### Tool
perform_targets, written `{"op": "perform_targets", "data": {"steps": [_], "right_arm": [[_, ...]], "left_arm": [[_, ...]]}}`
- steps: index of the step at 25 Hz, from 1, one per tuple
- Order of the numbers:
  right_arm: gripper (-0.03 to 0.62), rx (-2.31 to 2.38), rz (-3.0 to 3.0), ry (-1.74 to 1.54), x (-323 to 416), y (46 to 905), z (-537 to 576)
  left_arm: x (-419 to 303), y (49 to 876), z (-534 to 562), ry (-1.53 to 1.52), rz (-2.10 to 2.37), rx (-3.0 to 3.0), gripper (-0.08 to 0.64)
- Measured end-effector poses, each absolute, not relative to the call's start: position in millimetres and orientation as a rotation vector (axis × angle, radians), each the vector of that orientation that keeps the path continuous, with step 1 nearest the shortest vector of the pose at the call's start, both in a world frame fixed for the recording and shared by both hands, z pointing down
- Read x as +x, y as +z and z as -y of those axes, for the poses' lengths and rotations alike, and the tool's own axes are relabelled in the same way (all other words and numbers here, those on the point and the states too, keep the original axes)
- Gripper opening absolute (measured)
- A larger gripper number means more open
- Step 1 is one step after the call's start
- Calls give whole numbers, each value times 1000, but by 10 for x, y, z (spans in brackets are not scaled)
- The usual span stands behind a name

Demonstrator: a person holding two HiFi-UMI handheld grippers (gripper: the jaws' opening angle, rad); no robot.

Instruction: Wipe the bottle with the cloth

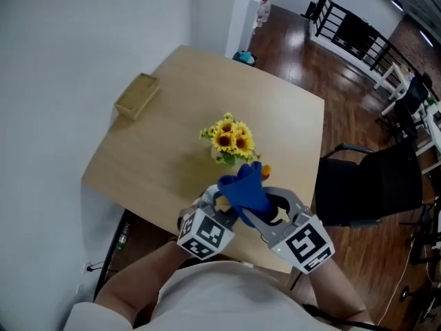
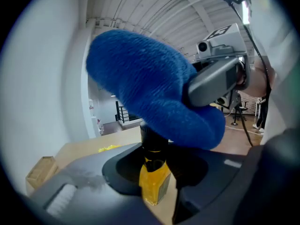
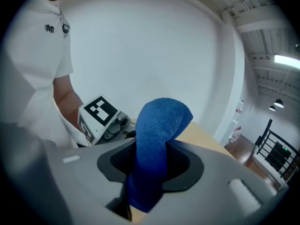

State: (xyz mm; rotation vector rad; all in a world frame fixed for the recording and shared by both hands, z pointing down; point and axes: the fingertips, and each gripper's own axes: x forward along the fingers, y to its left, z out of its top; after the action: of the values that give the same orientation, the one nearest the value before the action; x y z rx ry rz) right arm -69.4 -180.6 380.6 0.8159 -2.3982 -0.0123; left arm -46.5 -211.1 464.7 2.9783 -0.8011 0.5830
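Blue terry cloth (image 1: 244, 188) is what catches the eye, bunched up between the two tools just over the near edge of the pale wooden table (image 1: 165, 136). The right gripper (image 1: 265, 212) has its jaws pressed together on it; in the right gripper view the cloth (image 3: 157, 144) rises as a thick fold out of the gap between the grey jaws and curls over at the top. The left gripper (image 1: 215, 205) sits close beside the right one, its marker cube turned up toward the person, and its jaws are closed round the bottle (image 2: 153, 182). In the left gripper view the bottle stands upright between them, yellow liquid in the body and a black cap above. The cloth (image 2: 154, 97) lies across the top of that cap, touching it, with one grey jaw of the right gripper clamped into its right side. From the head view the bottle is almost wholly hidden under the cloth and the tools. Further onto the table, just beyond the cloth, stands a small bunch of sunflowers (image 1: 231, 138), and well apart from them, near the far left corner, lies a light wooden box (image 1: 136, 95). A black chair (image 1: 372, 181) stands at the right side of the table on the dark wood floor.
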Motion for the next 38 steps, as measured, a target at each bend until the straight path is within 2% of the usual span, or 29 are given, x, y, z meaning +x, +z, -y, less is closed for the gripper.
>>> {"op": "perform_targets", "data": {"steps": [7, 17, 32, 38], "right_arm": [[155, 839, 2466, 35, -338, 3793, 1760], [155, 858, 2633, 178, 59, 3878, 1604], [155, 728, 2556, 329, 608, 4892, 1145], [155, 698, 2687, 207, 663, 4241, 797]], "left_arm": [[-546, 4523, 1924, 594, 913, 2922, 150], [-337, 3799, 1717, 427, 933, 2846, 150], [-10, 3201, 1397, 377, 1046, 2789, 150], [56, 3359, 1392, 420, 1086, 2745, 150]]}}
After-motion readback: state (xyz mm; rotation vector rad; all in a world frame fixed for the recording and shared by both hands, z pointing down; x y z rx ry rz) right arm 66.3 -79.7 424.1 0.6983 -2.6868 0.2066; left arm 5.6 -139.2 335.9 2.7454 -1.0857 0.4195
